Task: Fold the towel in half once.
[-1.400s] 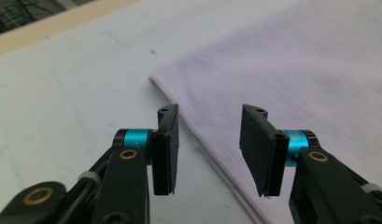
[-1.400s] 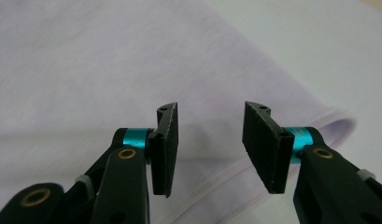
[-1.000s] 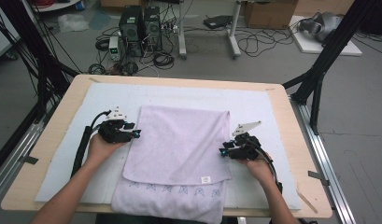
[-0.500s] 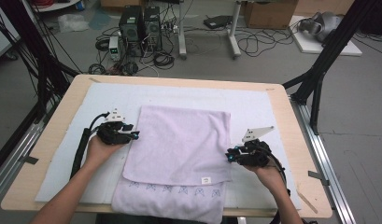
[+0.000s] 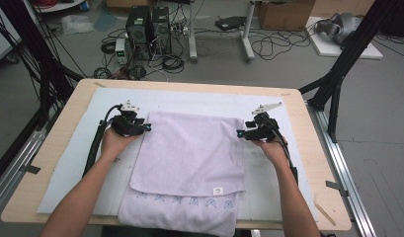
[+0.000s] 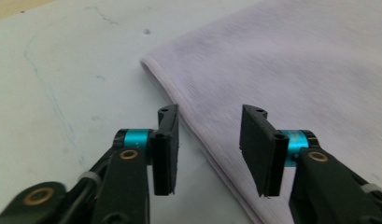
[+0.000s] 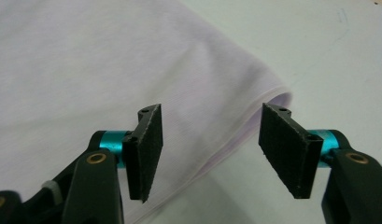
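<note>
A pale lilac towel (image 5: 189, 158) lies folded on the white mat, its lower layer sticking out at the front with a small label (image 5: 218, 190). My left gripper (image 5: 146, 128) sits at the towel's far left corner, jaws open; in the left gripper view the towel's edge (image 6: 198, 126) runs between the pads (image 6: 166, 149) untouched. At the far right corner is my right gripper (image 5: 240, 133). Its jaws have just been opening, and the folded edge (image 7: 254, 116) lies between them without contact.
The white mat (image 5: 76, 148) covers most of the wooden table (image 5: 308, 163). Black frame posts (image 5: 338, 74) stand at both sides. Computers and cables (image 5: 150, 29) lie on the floor beyond the far edge.
Both hands have moved toward the far corners of the towel. The right gripper has travelled from the towel's right edge up to its far right corner, and its jaws have spread.
</note>
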The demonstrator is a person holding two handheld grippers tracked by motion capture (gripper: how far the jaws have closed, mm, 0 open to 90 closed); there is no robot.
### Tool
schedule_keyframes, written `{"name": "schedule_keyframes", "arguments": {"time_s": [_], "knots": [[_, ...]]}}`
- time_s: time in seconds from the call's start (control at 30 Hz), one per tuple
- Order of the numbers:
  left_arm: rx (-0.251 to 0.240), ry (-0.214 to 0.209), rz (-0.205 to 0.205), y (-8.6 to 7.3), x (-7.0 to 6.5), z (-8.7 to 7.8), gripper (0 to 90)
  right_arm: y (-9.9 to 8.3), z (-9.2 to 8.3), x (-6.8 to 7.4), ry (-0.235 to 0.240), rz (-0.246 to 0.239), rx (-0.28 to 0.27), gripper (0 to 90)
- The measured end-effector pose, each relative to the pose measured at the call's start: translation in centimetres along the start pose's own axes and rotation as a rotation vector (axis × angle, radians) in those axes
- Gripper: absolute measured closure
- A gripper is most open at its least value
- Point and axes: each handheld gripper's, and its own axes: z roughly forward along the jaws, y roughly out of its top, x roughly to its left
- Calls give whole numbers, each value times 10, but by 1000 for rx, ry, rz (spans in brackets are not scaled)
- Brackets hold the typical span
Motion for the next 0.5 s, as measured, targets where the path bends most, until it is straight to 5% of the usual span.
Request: {"name": "schedule_keyframes", "arguments": {"time_s": [0.1,0.2,0.27,0.3,0.33,0.37,0.4,0.5], "knots": [[59,17,-30,4,3,16,476,0,15,-9,-28,22,13,364],[39,13,-73,3,3,20,523,-5,29,-12,-23,36,45,366],[32,-16,-81,3,3,19,755,-6,30,-13,-27,37,20,477],[34,-6,-63,4,1,19,844,-7,29,-14,15,48,5,730],[34,7,-39,4,-1,18,844,-7,29,-14,15,48,5,730],[33,9,-25,5,-2,17,860,-7,31,-14,64,39,-2,799],[29,3,-18,4,-2,16,874,-4,35,-11,90,-4,-15,828],[18,-18,-26,1,3,13,878,-2,37,-11,107,-16,-24,841]]}}
